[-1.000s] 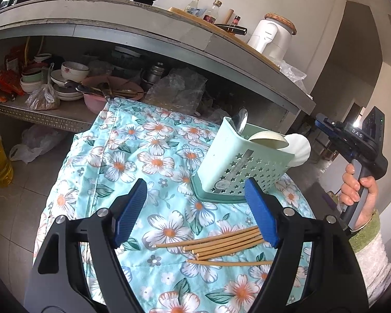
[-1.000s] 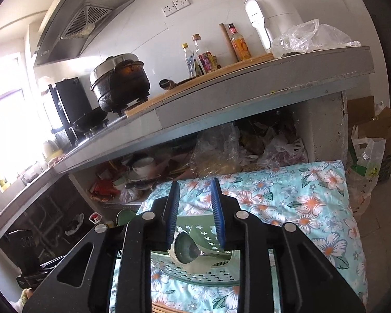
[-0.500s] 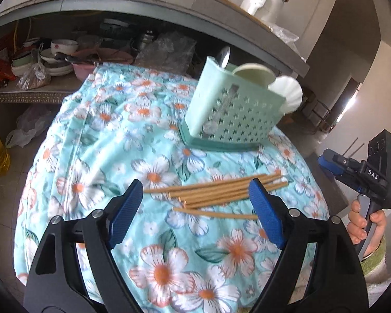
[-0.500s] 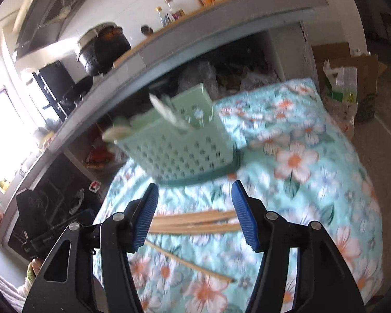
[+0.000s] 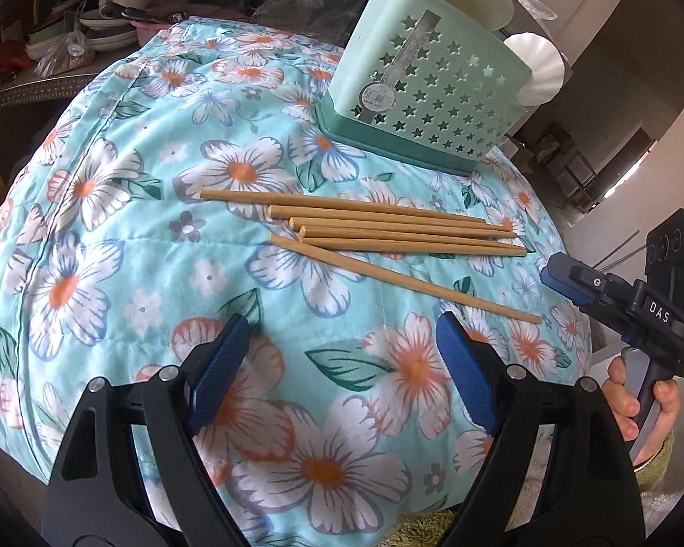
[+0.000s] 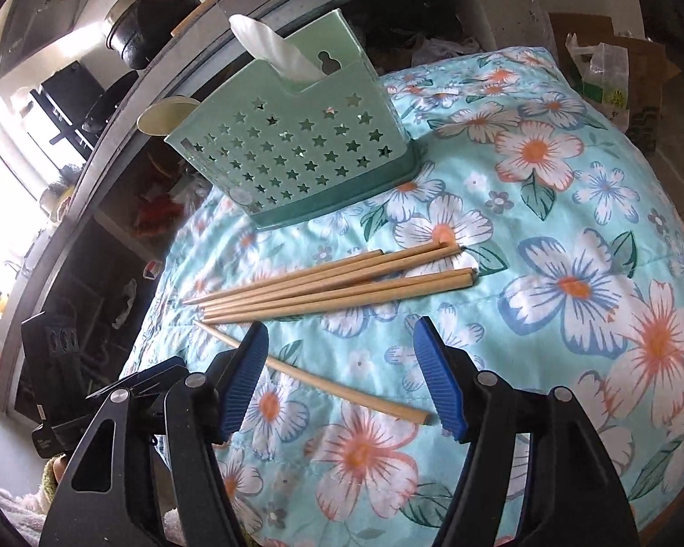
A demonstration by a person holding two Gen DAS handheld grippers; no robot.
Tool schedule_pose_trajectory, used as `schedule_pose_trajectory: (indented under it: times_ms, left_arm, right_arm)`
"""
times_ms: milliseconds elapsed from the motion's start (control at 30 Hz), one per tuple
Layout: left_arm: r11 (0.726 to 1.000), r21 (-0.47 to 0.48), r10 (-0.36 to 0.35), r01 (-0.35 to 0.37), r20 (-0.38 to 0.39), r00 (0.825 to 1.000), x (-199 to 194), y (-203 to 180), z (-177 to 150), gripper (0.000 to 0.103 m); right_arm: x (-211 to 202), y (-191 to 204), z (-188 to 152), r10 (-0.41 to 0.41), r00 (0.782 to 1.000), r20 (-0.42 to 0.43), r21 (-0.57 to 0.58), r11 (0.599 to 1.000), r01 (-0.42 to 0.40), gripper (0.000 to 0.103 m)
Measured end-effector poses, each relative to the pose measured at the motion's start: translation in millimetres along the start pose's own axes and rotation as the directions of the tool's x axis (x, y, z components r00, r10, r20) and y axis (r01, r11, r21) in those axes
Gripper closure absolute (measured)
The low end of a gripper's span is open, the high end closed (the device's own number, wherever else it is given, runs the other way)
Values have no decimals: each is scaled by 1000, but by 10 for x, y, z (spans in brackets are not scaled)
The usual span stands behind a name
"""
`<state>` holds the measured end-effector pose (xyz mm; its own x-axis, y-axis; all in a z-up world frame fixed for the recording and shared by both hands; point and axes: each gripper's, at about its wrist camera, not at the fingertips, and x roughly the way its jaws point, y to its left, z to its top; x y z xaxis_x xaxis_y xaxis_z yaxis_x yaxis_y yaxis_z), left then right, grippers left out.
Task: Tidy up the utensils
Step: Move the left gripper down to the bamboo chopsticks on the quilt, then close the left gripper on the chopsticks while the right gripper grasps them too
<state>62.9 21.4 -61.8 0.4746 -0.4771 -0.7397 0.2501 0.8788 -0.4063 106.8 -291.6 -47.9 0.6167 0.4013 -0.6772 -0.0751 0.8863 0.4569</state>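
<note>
Six wooden chopsticks (image 5: 387,228) are lying on the floral cloth (image 5: 114,228) that is covering the work surface. Five of them are resting side by side in a loose bundle (image 6: 333,287), touching or nearly touching; the sixth, a single stray chopstick (image 6: 314,374), is lying apart from the bundle at an angle, on the side nearer both grippers.

Beyond the bundle, the mint-green utensil holder (image 5: 433,91) with star-shaped perforations is standing upright on its darker green base. It is already containing a white ladle (image 6: 273,52) and a pale round utensil (image 5: 472,0) (what sort cannot be told), both protruding above its rim.

The left gripper (image 5: 344,364) is hovering above the cloth, short of the chopsticks, with its jaws standing wide; they have just been opening further, and nothing is lying between them.

The right gripper (image 6: 342,374) is straddling the stray chopstick, which is passing between its fingers. Its jaws have just been opening and are standing wide, with the pads (image 6: 437,374) not pressing on the stick. A hand (image 5: 638,410) is gripping its handle in the left wrist view.
</note>
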Motion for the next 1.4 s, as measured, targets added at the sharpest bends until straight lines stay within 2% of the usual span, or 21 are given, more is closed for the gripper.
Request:
schedule_pose_trajectory:
  times_ms: [333, 600, 700, 800, 867, 967, 1067, 1233, 1300, 1400]
  left_arm:
    - [998, -67, 3, -1, 25, 1000, 44, 35, 36, 19]
    - [994, -109, 14, -8, 54, 998, -18, -5, 56, 19]
    - [993, -106, -33, 41, 75, 997, -76, -77, 59, 20]
    - [989, -103, -97, 103, 65, 993, -68, -175, 63, 28]
    - [978, -137, -155, 159, 39, 987, -7, -208, 64, 35]
    - [944, -234, -238, 233, 6, 971, 128, -185, 57, 47]
    - [888, -377, -292, 263, -20, 956, 320, -69, 43, 54]
    - [743, -599, -346, 297, 35, 938, 498, 173, 29, 68]
    - [700, -651, -349, 293, 46, 936, 544, 220, 23, 74]
    - [677, -681, -335, 278, 51, 941, 582, 213, 2, 83]
  right_arm:
    - [89, -227, -24, 13, 999, -50, 55, 998, -11, 36]
    - [116, -393, -33, 89, 994, -68, 99, 992, -82, 36]
    - [121, -462, -37, 128, 989, -69, 121, 985, -119, 36]
    - [137, -480, -25, 142, 987, -76, 127, 983, -132, 36]
    - [138, -483, -18, 146, 986, -80, 125, 983, -136, 36]
    - [151, -498, -7, 155, 985, -82, 126, 982, -144, 36]
    - [148, -512, -7, 163, 984, -78, 128, 980, -153, 36]
    - [140, -516, -21, 167, 983, -73, 131, 979, -156, 36]
    - [138, -522, -30, 170, 983, -71, 133, 978, -159, 36]
    - [129, -527, -36, 173, 983, -69, 135, 977, -162, 36]
